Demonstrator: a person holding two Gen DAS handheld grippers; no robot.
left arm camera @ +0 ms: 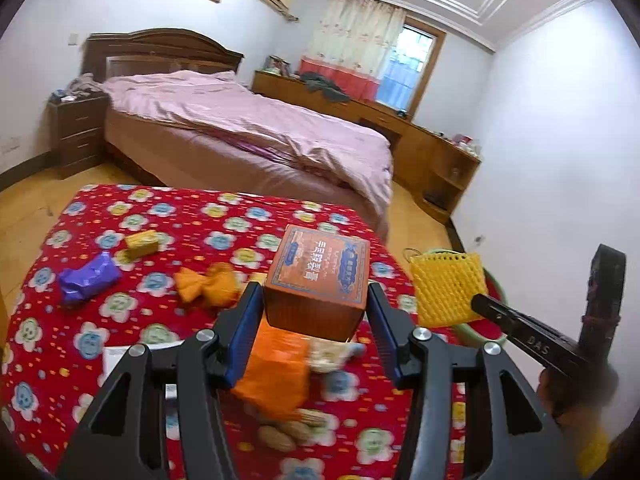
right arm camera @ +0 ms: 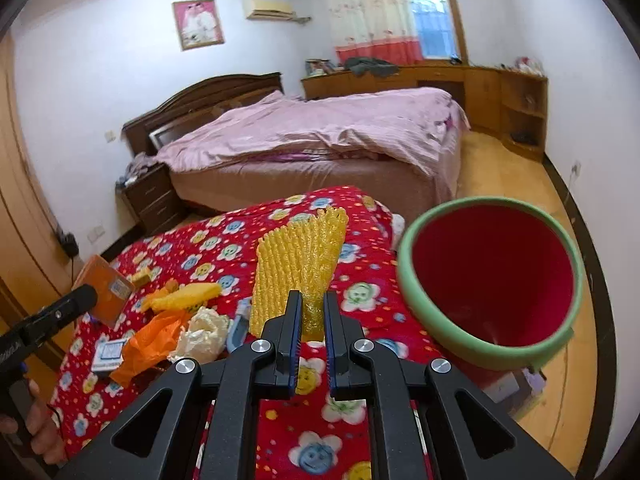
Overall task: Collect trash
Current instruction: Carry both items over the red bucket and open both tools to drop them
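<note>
Left wrist view. Left tongs point(left arm camera: 316, 316): partly spread, pads pinching the two sides of an orange-brown box point(left arm camera: 320, 280), held clear above the counter point(left arm camera: 132, 216) with its red flowered cloth. Directly under the box, at 6 o'clock: orange plastic bag point(left arm camera: 276, 376), pale crumpled wrapper point(left arm camera: 328, 356), peanut shells point(left arm camera: 280, 432). At 9 to 10 o'clock of the tongs, lying on the cloth: orange wrapper point(left arm camera: 208, 284), purple wrapper point(left arm camera: 88, 278), small yellow box point(left arm camera: 141, 242). At 3 o'clock: yellow foam net point(left arm camera: 450, 288), gripped by the right tongs' tip, with the green rim of a bin point(left arm camera: 494, 292) behind it.

Right wrist view. Right tongs point(right arm camera: 312, 316): pressed nearly together, pinching the lower end of the yellow foam net point(right arm camera: 300, 268), which stands up at 12 o'clock. Red bin with green rim point(right arm camera: 492, 280) at 2 o'clock, just beside the counter point(right arm camera: 304, 432) edge. At 9 o'clock: left tongs with the box point(right arm camera: 106, 290); below it, yellow wrapper point(right arm camera: 188, 296), orange bag point(right arm camera: 154, 340), white wrapper point(right arm camera: 202, 338).
</note>
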